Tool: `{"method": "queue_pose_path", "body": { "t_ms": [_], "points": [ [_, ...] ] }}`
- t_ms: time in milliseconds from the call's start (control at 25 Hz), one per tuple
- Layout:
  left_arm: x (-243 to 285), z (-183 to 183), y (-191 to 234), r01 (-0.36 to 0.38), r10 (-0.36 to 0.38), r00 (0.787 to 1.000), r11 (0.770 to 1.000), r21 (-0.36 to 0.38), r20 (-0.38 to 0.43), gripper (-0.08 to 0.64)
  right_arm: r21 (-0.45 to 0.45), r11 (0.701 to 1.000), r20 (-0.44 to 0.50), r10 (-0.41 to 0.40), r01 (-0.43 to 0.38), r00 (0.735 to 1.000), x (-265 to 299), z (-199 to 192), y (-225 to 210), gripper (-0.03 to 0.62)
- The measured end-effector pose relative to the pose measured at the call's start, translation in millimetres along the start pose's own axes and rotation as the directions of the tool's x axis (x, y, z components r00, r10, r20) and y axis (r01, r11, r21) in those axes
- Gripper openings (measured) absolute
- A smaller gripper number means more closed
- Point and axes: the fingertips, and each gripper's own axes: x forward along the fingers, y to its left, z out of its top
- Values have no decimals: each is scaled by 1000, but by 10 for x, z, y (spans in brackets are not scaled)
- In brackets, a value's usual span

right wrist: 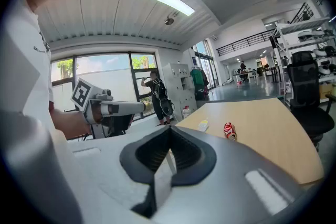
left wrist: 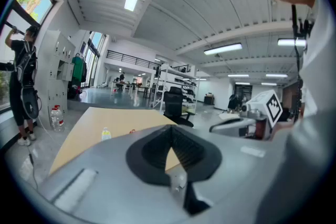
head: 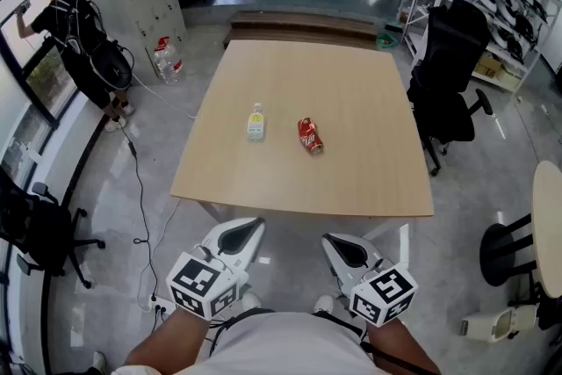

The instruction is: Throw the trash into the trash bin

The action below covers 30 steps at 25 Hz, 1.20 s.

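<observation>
Well ahead of both pairs of jaws, on the pale wooden table (head: 303, 75), rest the two pieces of trash, each untouched; a small clear plastic bottle (head: 255, 122) with a yellow label sits almost straight ahead of the left jaws, and a crushed red can (head: 310, 136) lies just beside it, on its side, ahead of the gap between the two grippers and a little nearer them than the bottle; the left gripper (head: 248, 231) is held over the floor short of the table's near edge, its jaws pressed together at the tips with nothing between them; the right gripper (head: 337, 241) hangs alongside it, near but not touching, its jaws likewise pressed together and empty; both point towards the table and slightly downward; a black office chair (head: 450, 70) stands beyond and to the right of the right jaws, close to the table's right edge; far off to the left of the left jaws a person (head: 75, 35) in dark clothes stands at the window, and a large water jug (head: 167, 60) sits on the floor near the lockers.
</observation>
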Motion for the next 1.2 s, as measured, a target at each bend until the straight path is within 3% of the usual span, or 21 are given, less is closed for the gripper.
{"method": "queue_pose_path", "body": {
  "t_ms": [680,1200],
  "points": [
    [40,-53,58,12,-12,1000,1000,0,-4,8,-15,1000,-19,-7,7,1000,114,14,26,2],
    [-130,-130,192,10,-10,1000,1000,6,-19,9,-167,985,-106,-72,54,992,319,-61,200,3]
  ]
}}
